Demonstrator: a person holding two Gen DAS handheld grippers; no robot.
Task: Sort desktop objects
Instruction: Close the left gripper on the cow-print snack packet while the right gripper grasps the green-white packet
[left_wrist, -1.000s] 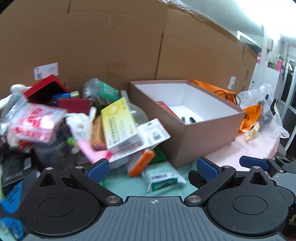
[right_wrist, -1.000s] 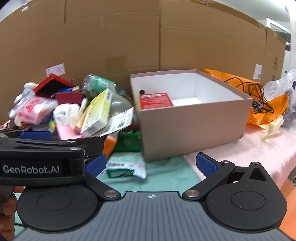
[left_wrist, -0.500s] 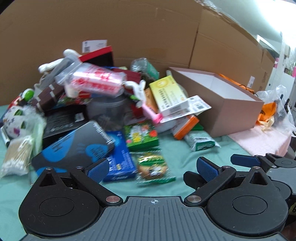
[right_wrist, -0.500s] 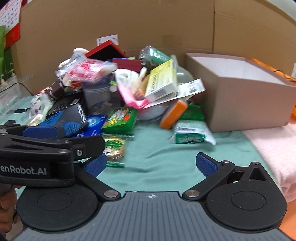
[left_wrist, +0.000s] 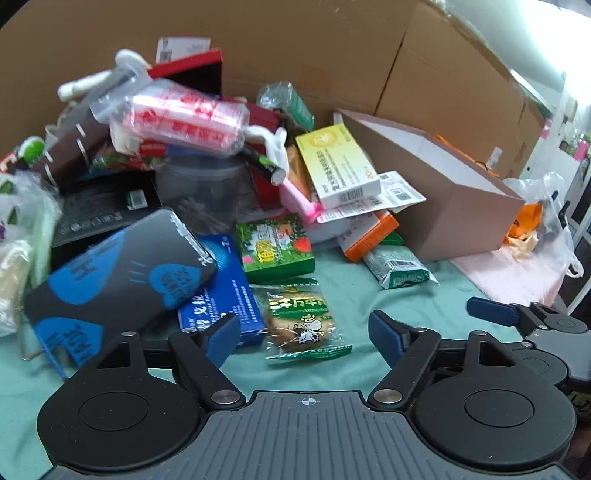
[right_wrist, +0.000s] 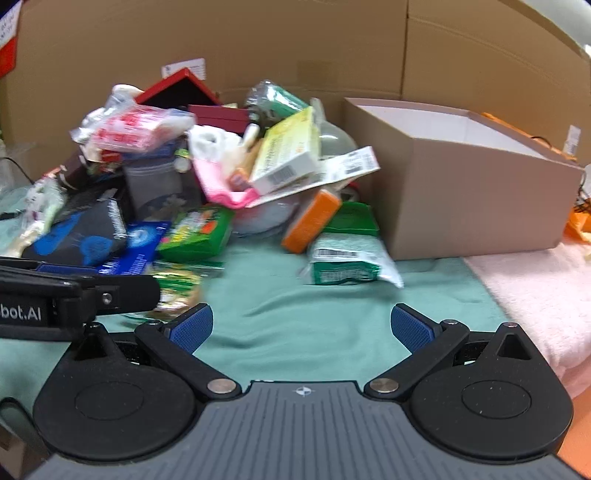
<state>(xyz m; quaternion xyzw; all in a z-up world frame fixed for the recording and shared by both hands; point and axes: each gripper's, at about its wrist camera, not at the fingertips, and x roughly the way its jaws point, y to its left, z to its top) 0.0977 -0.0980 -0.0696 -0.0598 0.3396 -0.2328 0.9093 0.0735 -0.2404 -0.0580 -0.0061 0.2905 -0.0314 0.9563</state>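
Cardboard sheets (left_wrist: 314, 55) wall a cluttered green cloth (right_wrist: 295, 314).

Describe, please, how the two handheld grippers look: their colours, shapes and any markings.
Both the left gripper and the right gripper have a ribbed grey body with a small crosshair mark, two round black discs, black linkage arms with silver pivot pins, and blue ribbed pads. Seen from the right wrist, the left gripper's black side carries white lettering ending "bot.AI".

You get even indoor light with blown-out glare at the left view's upper right. Fisheye bends the edges, and the right view's pile (right_wrist: 221, 177) is motion-blurred.
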